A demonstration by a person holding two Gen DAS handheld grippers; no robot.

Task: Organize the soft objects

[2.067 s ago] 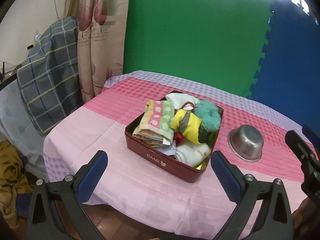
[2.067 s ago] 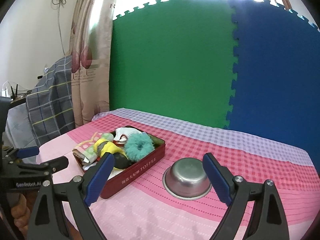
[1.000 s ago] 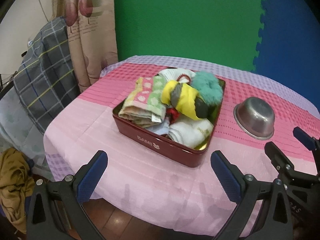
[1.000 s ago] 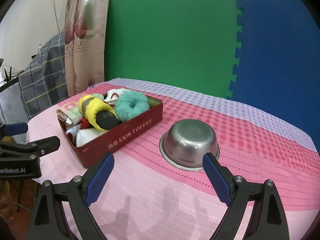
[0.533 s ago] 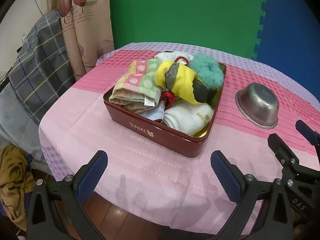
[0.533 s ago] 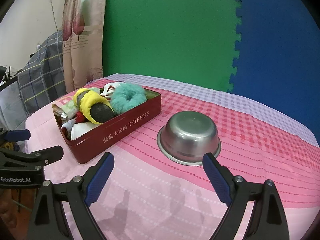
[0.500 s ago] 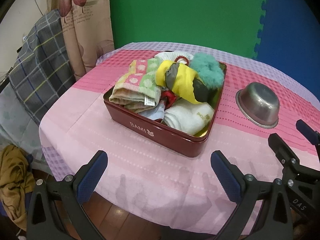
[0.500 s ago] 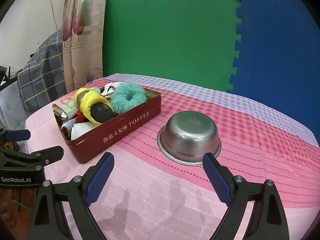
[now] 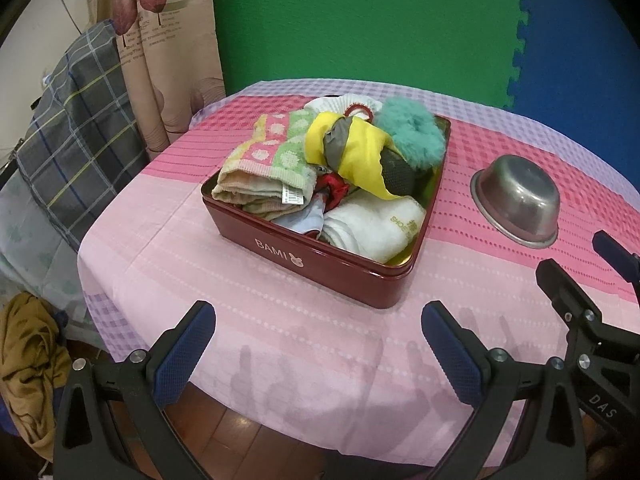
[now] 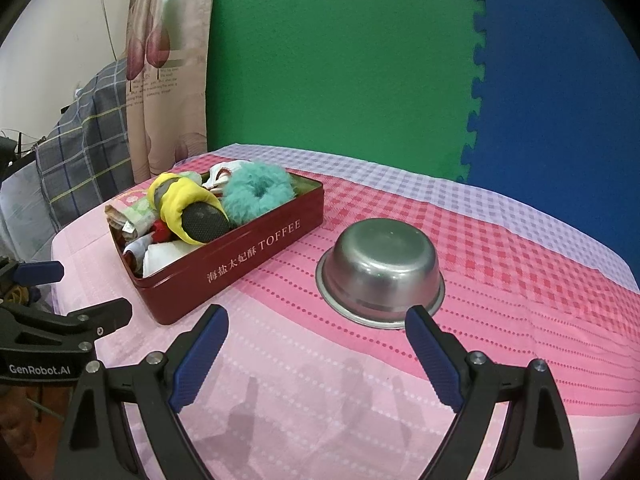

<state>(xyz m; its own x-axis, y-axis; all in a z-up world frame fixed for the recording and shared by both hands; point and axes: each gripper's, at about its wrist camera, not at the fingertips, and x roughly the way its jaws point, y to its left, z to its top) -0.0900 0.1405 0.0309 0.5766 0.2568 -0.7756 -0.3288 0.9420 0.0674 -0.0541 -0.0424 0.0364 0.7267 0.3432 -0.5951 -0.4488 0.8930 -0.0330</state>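
Two hand-held grippers are hovering over a pink-clothed bench (image 9: 168,240), both released w/ nothing between the pads. The left hand-held gripper (image 9: 318,348) is facing the near wall of the red toffee tin (image 9: 320,256); the right hand-held gripper (image 10: 316,354) is sitting just in front of the upturned steel bowl (image 10: 380,268), right of the tin. Soft items are piling above the tin's rim: a dotted towel (image 9: 268,160) at its left, a teal scrunchie (image 9: 412,136) at its far-right corner, a yellow-wrapped bundle (image 9: 352,152) between them, a white folded cloth (image 9: 372,224) at the near side. Likely step: picking one item. Best approach: taking the topmost piece first, coming from above, pinching fabric only & clearing the rim so the tin isn't dragging.
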